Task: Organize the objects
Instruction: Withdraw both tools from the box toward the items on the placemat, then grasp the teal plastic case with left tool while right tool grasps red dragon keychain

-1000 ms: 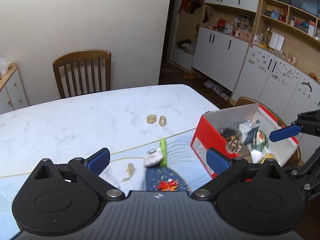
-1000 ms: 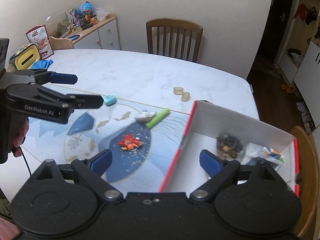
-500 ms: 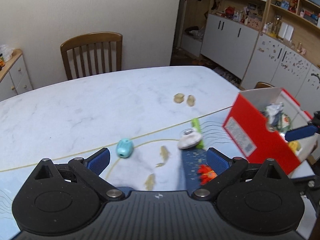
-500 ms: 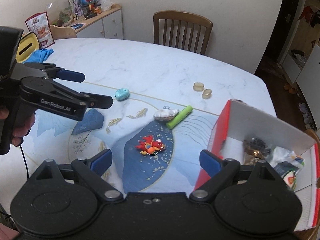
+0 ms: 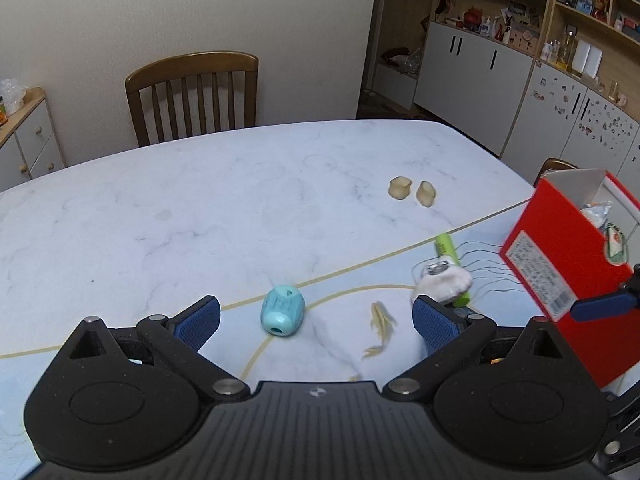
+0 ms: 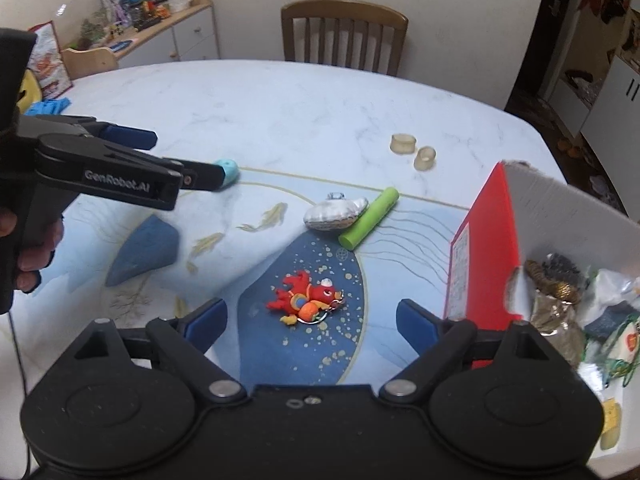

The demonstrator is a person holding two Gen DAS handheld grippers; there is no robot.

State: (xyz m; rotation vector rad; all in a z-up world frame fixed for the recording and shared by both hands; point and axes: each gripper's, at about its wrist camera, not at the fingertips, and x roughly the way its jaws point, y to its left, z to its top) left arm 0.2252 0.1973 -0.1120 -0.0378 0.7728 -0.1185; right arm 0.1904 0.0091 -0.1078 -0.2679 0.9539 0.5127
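Observation:
My left gripper (image 5: pixel 316 322) is open and empty, just above and behind a small teal toy (image 5: pixel 282 310) on the mat; it also shows in the right wrist view (image 6: pixel 176 160), partly hiding that toy (image 6: pixel 230 170). My right gripper (image 6: pixel 312 320) is open and empty, with a red plush keychain (image 6: pixel 308 298) lying between its fingers on the mat. A white shell (image 6: pixel 334 216) touches a green tube (image 6: pixel 370 216). Two beige rings (image 6: pixel 414 150) lie on the marble. The red box (image 6: pixel 480 248) on the right holds several items.
A white marble table (image 5: pixel 200 208) carries a blue fish-print mat (image 6: pixel 280 248). A wooden chair (image 5: pixel 192 96) stands at the far side. A sideboard with toys (image 6: pixel 160 24) is at the back left, white cabinets (image 5: pixel 480 64) at the back right. A blue glove (image 6: pixel 48 106) lies at the table's left edge.
Both grippers have swung left, away from the red box. The left now sits over the teal toy, the right over the red plush. Both stay open.

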